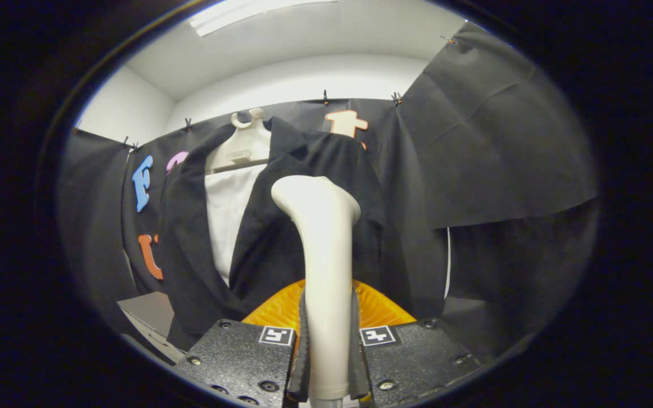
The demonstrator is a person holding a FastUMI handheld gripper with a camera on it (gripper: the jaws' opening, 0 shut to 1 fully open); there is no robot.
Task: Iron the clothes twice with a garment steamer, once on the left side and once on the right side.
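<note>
The gripper (326, 351) pinches the stiff, smooth, probably top-heavy garment steamer (321, 249) low on its handle, its head against the soft, yielding black jacket (281, 238) on the hanger (244, 144).

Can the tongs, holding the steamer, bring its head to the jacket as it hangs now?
Probably yes. The tongs are shut on the steamer, whose head already sits close against the black jacket on its hanger, with nothing between them.
</note>
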